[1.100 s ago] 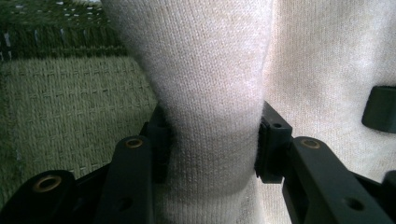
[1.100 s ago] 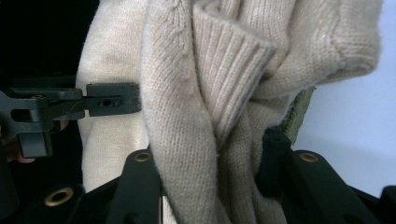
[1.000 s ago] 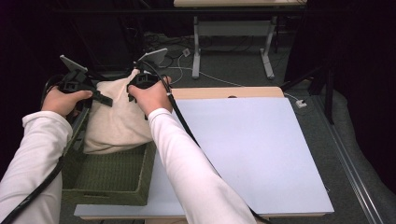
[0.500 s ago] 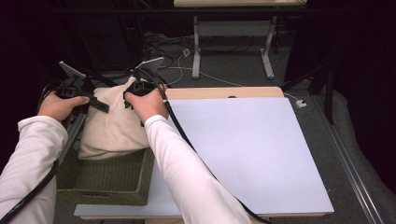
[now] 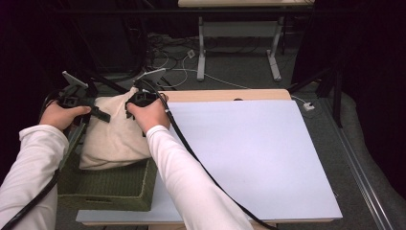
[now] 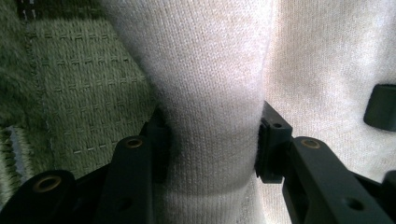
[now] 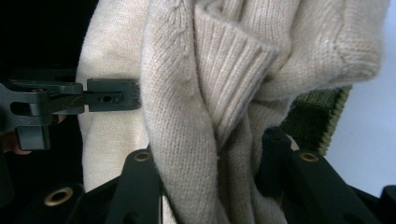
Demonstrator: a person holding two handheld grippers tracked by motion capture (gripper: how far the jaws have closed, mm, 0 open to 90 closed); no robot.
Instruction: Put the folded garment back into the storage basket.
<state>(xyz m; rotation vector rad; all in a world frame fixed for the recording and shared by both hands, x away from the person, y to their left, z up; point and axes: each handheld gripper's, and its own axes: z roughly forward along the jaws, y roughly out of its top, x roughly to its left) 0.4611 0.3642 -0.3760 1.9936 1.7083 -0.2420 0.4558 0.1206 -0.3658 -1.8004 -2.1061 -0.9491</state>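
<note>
We hold the cream sweater (image 5: pixel 115 136) bunched over the green woven basket (image 5: pixel 107 189) at the table's left near corner, left gripper (image 6: pixel 210 140) and right gripper (image 7: pixel 212 163) both clamped on its folds. To the right lies the white board (image 5: pixel 249 158); cables (image 5: pixel 177 62) clutter the far floor.

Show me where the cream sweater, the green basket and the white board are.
cream sweater (image 5: pixel 115 139), high view, on its bunched knit body.
green basket (image 5: pixel 110 189), high view, on its near woven wall.
white board (image 5: pixel 253 158), high view, on its bare middle.
</note>
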